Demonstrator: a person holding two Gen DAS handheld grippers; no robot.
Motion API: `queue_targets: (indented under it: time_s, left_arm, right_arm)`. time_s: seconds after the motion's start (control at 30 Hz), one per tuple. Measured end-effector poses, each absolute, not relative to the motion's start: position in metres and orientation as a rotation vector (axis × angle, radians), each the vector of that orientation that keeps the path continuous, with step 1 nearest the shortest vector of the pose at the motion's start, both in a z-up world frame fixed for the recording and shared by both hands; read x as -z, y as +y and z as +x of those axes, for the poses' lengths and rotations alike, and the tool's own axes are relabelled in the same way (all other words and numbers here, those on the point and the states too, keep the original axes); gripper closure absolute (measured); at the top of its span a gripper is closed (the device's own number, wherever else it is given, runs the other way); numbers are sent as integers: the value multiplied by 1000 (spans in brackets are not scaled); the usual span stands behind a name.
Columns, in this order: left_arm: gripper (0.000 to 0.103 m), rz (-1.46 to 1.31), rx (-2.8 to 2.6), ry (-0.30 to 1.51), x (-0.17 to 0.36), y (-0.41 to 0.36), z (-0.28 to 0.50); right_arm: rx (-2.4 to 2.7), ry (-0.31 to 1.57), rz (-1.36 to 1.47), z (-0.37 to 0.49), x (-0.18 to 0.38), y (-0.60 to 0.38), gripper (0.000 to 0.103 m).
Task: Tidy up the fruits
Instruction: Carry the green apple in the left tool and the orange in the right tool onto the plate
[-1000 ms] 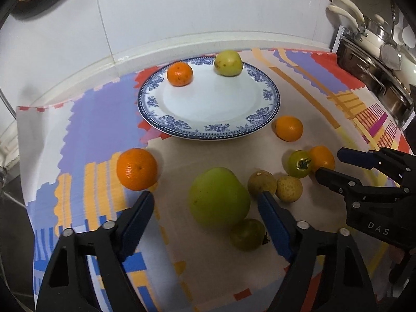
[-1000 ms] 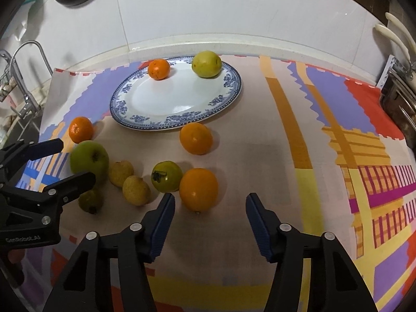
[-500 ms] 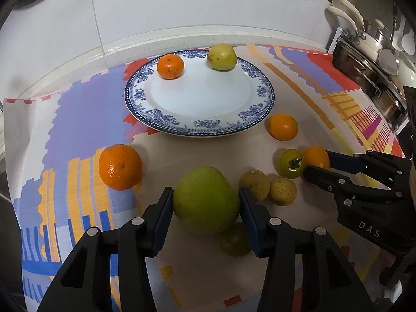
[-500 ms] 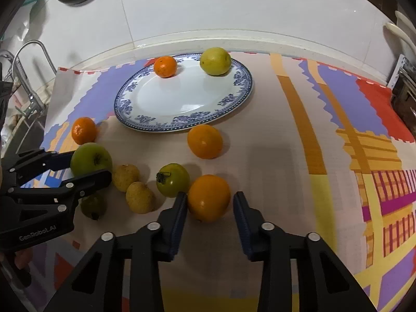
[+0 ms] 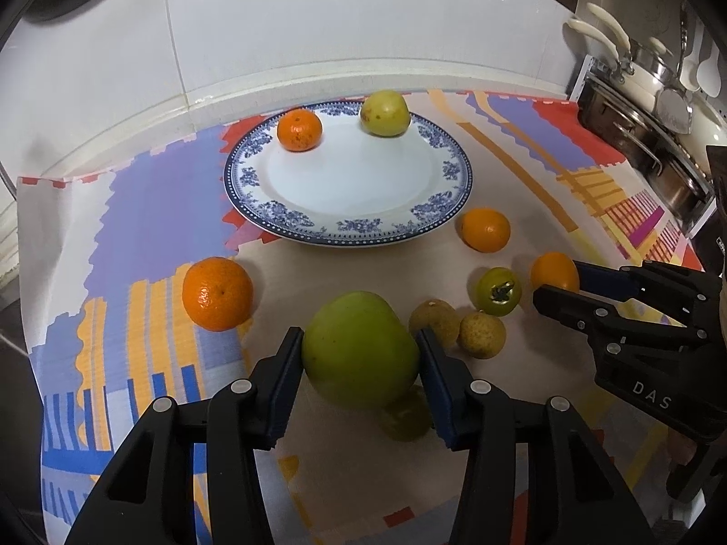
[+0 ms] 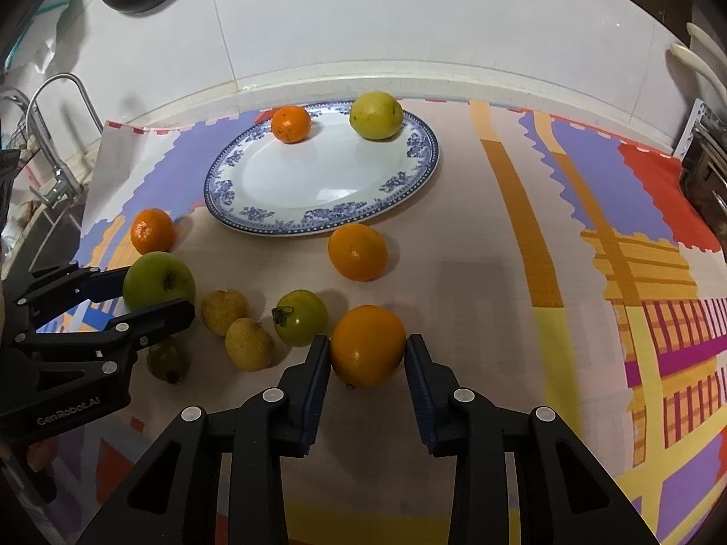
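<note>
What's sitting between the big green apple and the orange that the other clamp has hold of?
In the right wrist view, between the green apple and the gripped orange lie two small yellowish-brown fruits and a green tomato-like fruit.

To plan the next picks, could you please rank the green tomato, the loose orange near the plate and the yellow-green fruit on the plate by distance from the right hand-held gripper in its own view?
1. Green tomato, just left of the right hand-held gripper.
2. Loose orange, ahead, before the plate.
3. Yellow-green fruit, on the plate's far rim.

Countertop (image 6: 318, 77) under a patterned cloth (image 6: 522, 236), with plate (image 6: 409, 190) and loose fruit.
</note>
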State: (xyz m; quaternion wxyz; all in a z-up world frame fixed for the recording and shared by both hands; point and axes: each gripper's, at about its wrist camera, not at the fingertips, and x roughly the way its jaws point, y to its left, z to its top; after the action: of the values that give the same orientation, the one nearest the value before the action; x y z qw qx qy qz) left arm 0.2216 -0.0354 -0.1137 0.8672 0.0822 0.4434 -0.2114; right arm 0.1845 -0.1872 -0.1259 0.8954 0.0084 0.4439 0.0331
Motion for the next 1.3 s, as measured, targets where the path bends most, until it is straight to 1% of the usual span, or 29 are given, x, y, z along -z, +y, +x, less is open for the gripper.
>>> queue_targets:
  time_s: [0.2, 0.73, 1.03, 1.3]
  left_arm:
    - [54, 159, 439, 897, 100, -32, 213]
    - [54, 124, 454, 745, 39, -28, 193]
    - [54, 124, 438, 672, 13, -31, 202]
    - [54, 127, 425, 644, 0, -35, 221]
  right_arm:
    - [-80, 881, 13, 176, 111, -184, 68]
    - [-146, 720, 16, 158, 49, -177, 68]
    - [-162, 648, 0, 165, 25, -178, 68]
    - [-173, 616, -1, 188, 10, -183, 68]
